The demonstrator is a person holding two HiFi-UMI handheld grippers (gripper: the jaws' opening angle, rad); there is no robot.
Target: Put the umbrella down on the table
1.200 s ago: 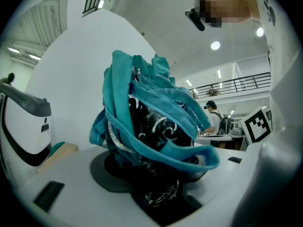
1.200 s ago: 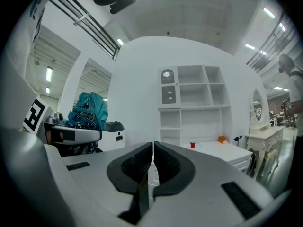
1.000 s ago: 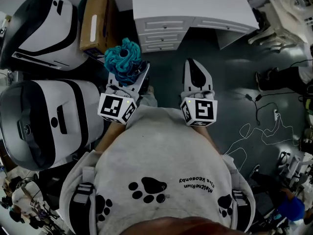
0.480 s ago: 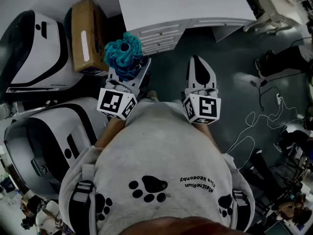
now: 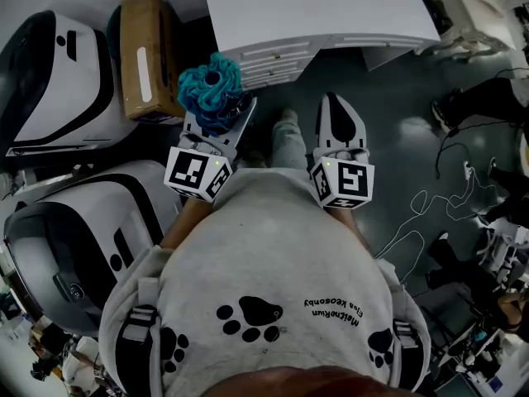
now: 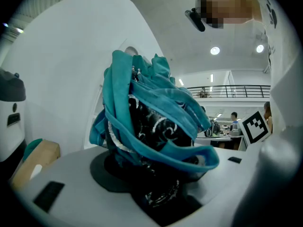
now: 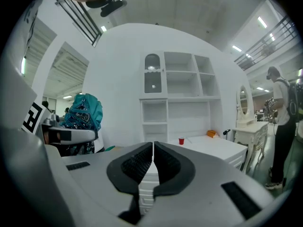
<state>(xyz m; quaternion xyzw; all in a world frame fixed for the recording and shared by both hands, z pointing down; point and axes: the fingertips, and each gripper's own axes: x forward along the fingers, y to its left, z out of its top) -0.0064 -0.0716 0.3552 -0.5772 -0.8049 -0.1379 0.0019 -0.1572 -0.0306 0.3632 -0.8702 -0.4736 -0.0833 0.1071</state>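
A folded teal and black umbrella stands upright in my left gripper, which is shut on it; in the left gripper view the umbrella fills the space between the jaws. My right gripper is shut with nothing in it; its pads meet. Both grippers point level toward the white table with drawers, just short of its near edge. From the right gripper view the table lies ahead to the right, and the umbrella shows at the left.
Two large white and black pods stand at the left, with a brown cardboard box beside the table. A red cup and an orange thing sit on the table. White shelving rises behind it. Cables trail over the grey floor at right.
I have stepped toward the table; it and the box slid closer in the head view. Both grippers kept their hold and their place before my body.
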